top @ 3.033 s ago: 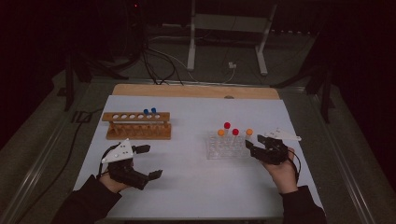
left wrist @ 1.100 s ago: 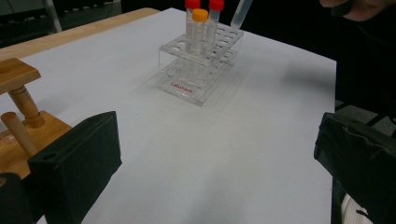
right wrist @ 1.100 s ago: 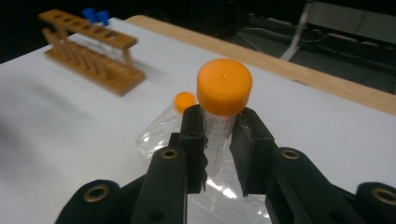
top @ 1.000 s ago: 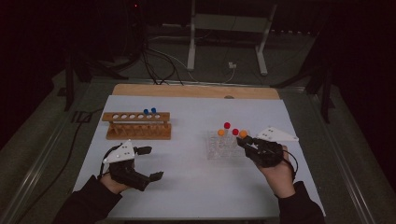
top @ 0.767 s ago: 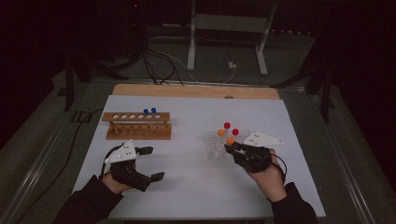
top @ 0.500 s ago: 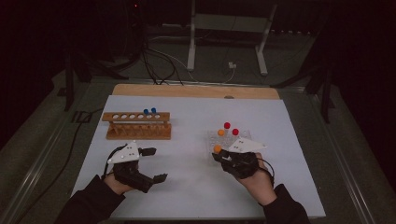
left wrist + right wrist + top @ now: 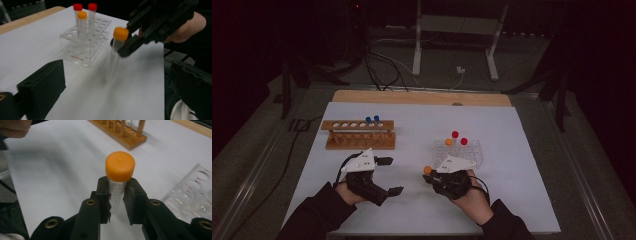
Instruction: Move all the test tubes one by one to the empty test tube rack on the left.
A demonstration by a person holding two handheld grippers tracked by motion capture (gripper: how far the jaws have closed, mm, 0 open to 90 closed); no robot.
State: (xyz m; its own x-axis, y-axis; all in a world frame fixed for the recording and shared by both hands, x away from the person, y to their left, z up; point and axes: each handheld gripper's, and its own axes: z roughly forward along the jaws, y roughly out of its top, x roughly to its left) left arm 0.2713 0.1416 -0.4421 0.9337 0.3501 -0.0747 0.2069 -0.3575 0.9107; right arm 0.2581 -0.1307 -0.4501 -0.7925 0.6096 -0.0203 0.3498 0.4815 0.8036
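My right gripper [image 7: 430, 176] is shut on a clear tube with an orange cap [image 7: 427, 170], held upright just above the white mat, left of the clear plastic rack [image 7: 472, 155]. In the right gripper view the pads [image 7: 103, 195] clamp the tube [image 7: 119, 167] just under its cap. That rack holds two red-capped tubes [image 7: 455, 134] and one orange-capped tube [image 7: 448, 142]. My left gripper [image 7: 391, 175] is open with nothing between its fingers, a short way left of the held tube [image 7: 113, 57].
A wooden rack [image 7: 358, 135] with two blue-capped tubes [image 7: 372, 120] stands at the back left of the white mat [image 7: 512, 200]. The table's wooden edge [image 7: 422, 97] runs along the far side. Cables and stand legs lie on the floor beyond.
My right gripper carried the orange-capped tube from the clear rack leftward and toward the person, sinking a little. The left gripper edged to the right, still open.
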